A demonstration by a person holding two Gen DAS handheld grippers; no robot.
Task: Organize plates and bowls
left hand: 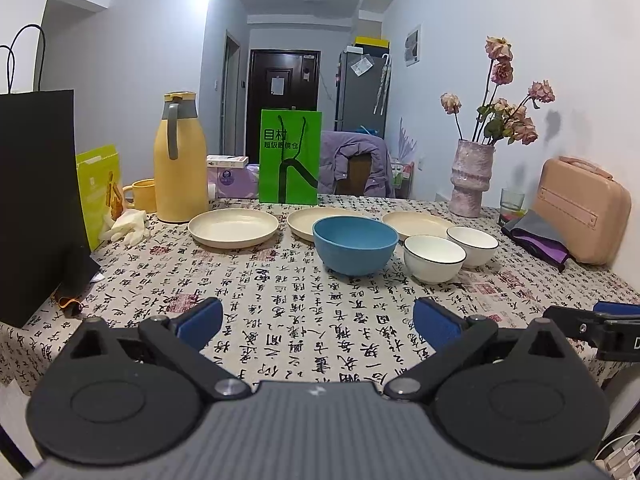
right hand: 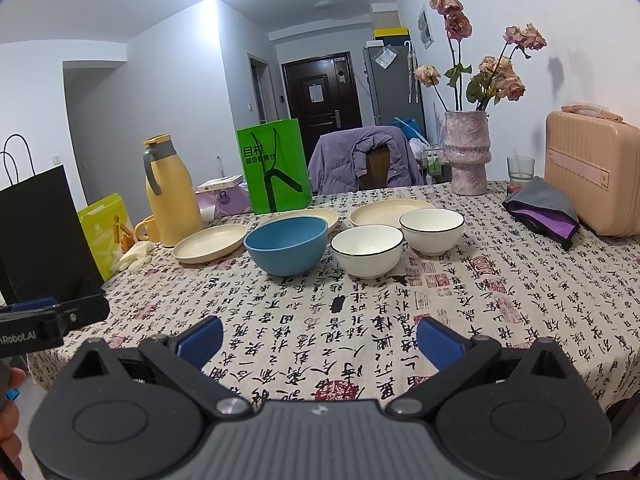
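Left gripper [left hand: 318, 322]: black plastic body, a ribbed grey centre panel, two round black discs, silver pivot screws, and two black linked arms ending in blue textured pads [left hand: 434, 322]. Right gripper [right hand: 319, 340]: the same build. Seen from the right wrist, the left gripper's side carries white lettering ending "nRobot.AI". Bare skin shows at the lower left edge

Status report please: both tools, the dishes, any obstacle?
Left tool and right tool open, empty. Three plates, blue bowl, two white bowls untouched. Nothing in the way.
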